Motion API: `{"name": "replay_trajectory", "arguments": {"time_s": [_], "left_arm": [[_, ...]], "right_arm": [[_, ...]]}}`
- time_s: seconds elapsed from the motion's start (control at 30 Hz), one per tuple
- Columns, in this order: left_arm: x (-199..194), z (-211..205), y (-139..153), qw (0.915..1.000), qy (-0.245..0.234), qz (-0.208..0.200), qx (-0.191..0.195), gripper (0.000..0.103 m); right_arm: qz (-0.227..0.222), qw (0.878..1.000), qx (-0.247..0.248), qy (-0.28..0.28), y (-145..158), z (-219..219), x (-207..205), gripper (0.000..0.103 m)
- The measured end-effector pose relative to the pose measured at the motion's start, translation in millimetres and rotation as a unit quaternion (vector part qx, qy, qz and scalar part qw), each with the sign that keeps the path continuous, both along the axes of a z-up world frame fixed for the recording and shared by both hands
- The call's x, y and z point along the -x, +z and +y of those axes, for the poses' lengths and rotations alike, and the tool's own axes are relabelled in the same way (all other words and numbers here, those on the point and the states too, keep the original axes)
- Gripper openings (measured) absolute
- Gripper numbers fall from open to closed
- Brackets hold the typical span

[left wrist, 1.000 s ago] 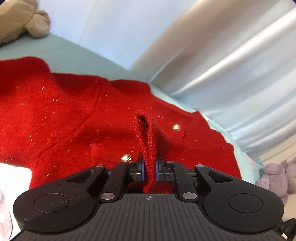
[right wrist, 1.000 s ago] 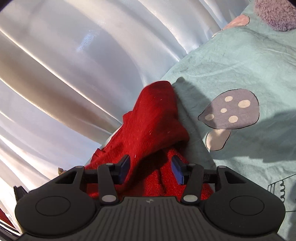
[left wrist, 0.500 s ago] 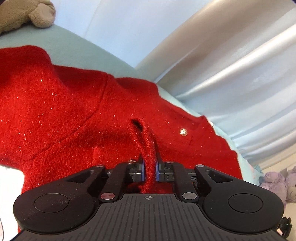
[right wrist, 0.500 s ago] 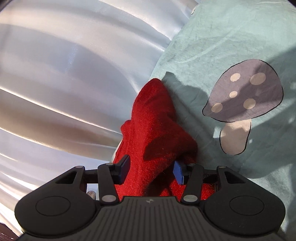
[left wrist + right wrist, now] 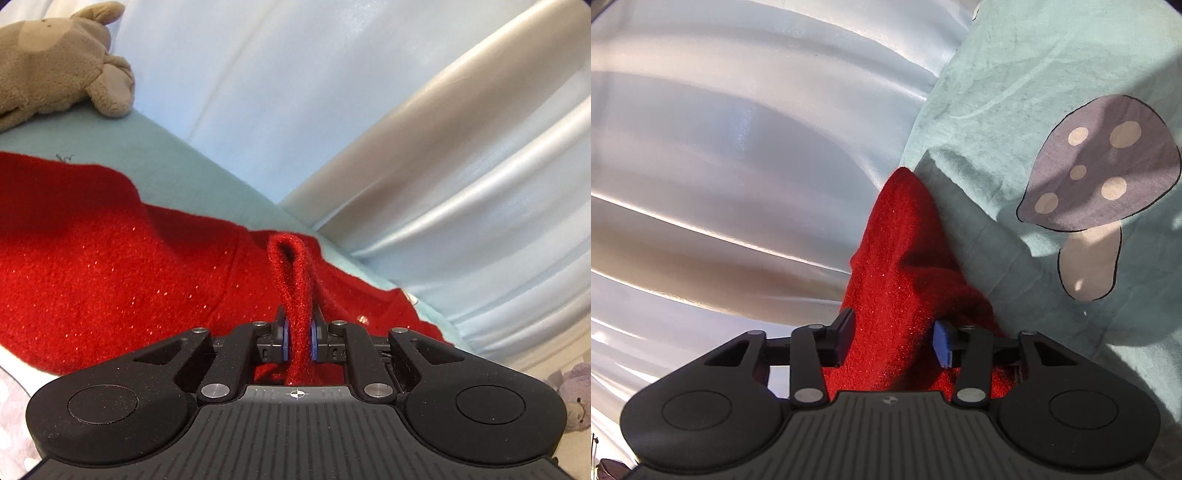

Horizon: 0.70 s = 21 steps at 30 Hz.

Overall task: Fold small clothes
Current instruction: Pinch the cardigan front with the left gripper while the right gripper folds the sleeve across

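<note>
A red sparkly knit sweater (image 5: 110, 280) lies spread on the pale teal bedsheet (image 5: 155, 162). My left gripper (image 5: 299, 338) is shut on a folded ridge of its edge, which stands up as a loop between the blue pads. In the right wrist view another bunched part of the red sweater (image 5: 897, 266) runs up from between the fingers. The right gripper (image 5: 892, 341) has its jaws closing on that bunch, and both pads touch the cloth. A small gold button (image 5: 362, 318) shows just right of the left gripper's fingers.
A tan plush toy (image 5: 55, 62) lies at the far left on the bed. Silvery curtains (image 5: 738, 147) hang along the bed's edge. A grey mushroom print (image 5: 1100, 166) marks the teal sheet (image 5: 1015, 92) right of the right gripper. A purple plush toy (image 5: 572, 391) sits at the lower right.
The left gripper has lifted and drawn the pinched ridge up and back, so less of the sweater shows. The right gripper has rolled, sunk onto the bunched cloth and narrowed its jaws.
</note>
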<state>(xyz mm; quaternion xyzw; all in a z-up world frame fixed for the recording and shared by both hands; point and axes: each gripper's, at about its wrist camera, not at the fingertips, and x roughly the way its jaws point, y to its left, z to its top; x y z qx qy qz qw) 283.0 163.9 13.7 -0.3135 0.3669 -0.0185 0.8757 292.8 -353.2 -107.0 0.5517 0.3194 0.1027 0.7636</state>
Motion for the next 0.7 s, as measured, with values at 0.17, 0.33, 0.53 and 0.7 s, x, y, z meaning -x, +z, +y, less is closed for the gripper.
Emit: {"name": "replay_trajectory", "arguments": {"time_s": [0.17,0.33,0.53,0.7], "left_arm": [[-1,-7,-15,0.9995,-0.004,0.022,-0.021,0.012],[-2,-7,-15,0.9986,-0.003,0.011,-0.051,0.012],[-12,4,-43,0.9969,0.001,0.056,-0.056,0.012],[-11,8,-56,0.9971,0.001,0.064,-0.041,0.014]], "right_arm": [[0.016,0.991,0.131,-0.008,11,7,-2,0.009],[-0.077,0.945,0.318,0.031,50,44,4,0.009],[-0.06,0.915,0.391,0.073,41,60,-5,0.009],[-0.039,0.935,0.343,0.083,31,48,-4,0.014]]}}
